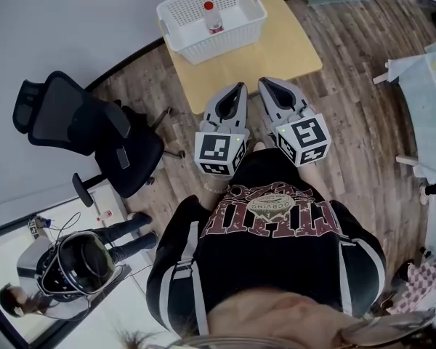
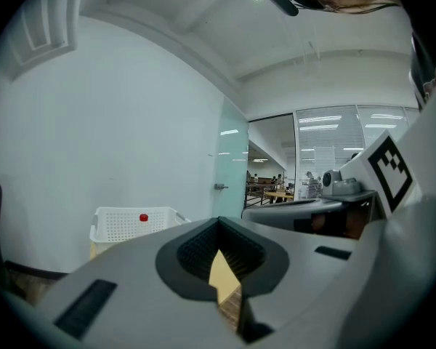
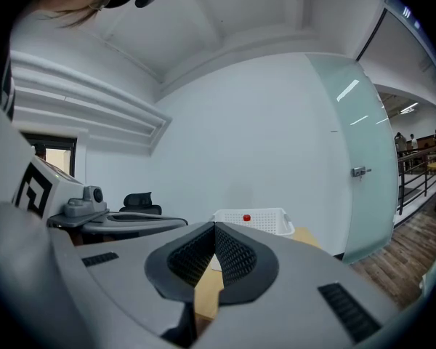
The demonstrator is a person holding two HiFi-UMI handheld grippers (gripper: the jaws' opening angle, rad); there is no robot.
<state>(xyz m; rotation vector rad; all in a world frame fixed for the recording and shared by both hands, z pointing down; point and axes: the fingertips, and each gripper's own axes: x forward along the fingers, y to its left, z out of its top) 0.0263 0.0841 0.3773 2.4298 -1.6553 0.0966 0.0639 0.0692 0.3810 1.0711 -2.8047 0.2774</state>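
Table [image 1: 291,53]: ahead of the person, on the floor.
Basket [image 1: 236,31]: on the table's far left part.
Bottle [image 1: 213,18]: inside the basket.
Chair [image 1: 87,126]: left of the table.
Left gripper [image 1: 240,88], right gripper [image 1: 266,83]: side by side, over the table's near edge.

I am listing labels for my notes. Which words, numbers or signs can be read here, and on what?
Black sweatshirt: large lettering, upside down and creased, not readable.
Clear bottle with red cap in the white plastic basket: label too small.
Black-and-white marker cubes: square patterns only, no words.
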